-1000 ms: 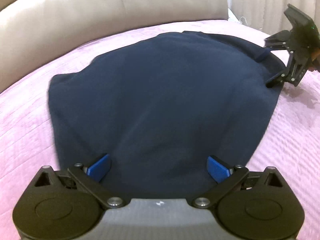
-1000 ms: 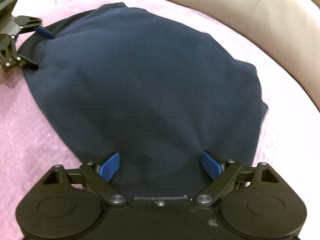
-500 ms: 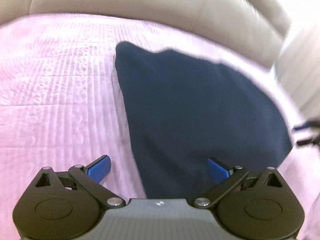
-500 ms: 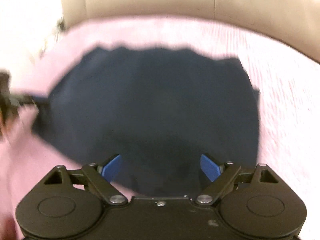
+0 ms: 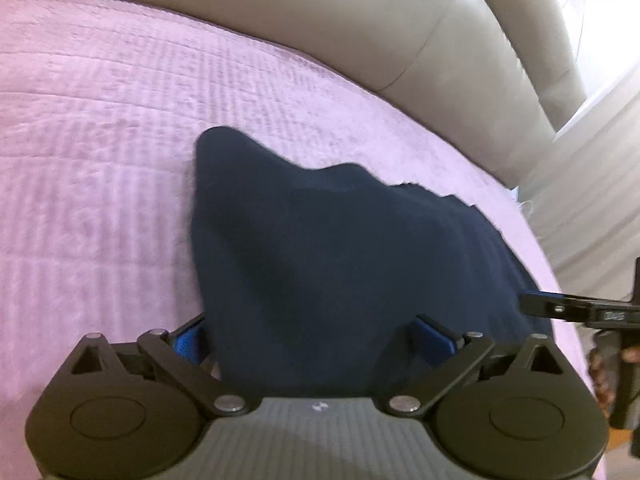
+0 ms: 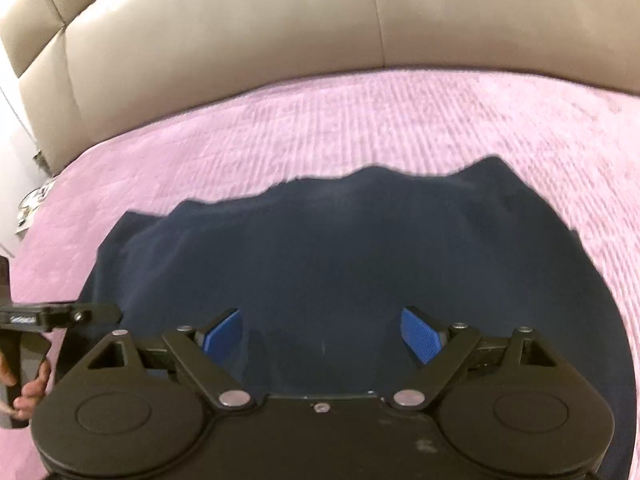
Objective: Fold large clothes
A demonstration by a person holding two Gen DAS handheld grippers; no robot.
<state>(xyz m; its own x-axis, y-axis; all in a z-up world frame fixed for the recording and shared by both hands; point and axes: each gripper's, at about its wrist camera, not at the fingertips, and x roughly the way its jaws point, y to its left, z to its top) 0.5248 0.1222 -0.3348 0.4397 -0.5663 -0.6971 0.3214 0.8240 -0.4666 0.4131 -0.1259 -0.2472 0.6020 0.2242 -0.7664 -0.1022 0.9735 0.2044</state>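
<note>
Fingers (image 5: 188, 340) of left gripper (image 5: 312, 336) and right gripper (image 6: 320, 332): spread wide over navy garment (image 6: 340, 256), not pinching. Garment: bunched on pink bedspread (image 6: 360, 120), below beige headboard (image 6: 240, 40).

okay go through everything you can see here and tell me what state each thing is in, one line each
Navy garment: lying on the bed, far edge uneven.
Left gripper: open, fingers wide apart around the garment's near edge.
Right gripper: open, fingers spread over the cloth.
Pink bedspread: spread flat under the garment.
</note>
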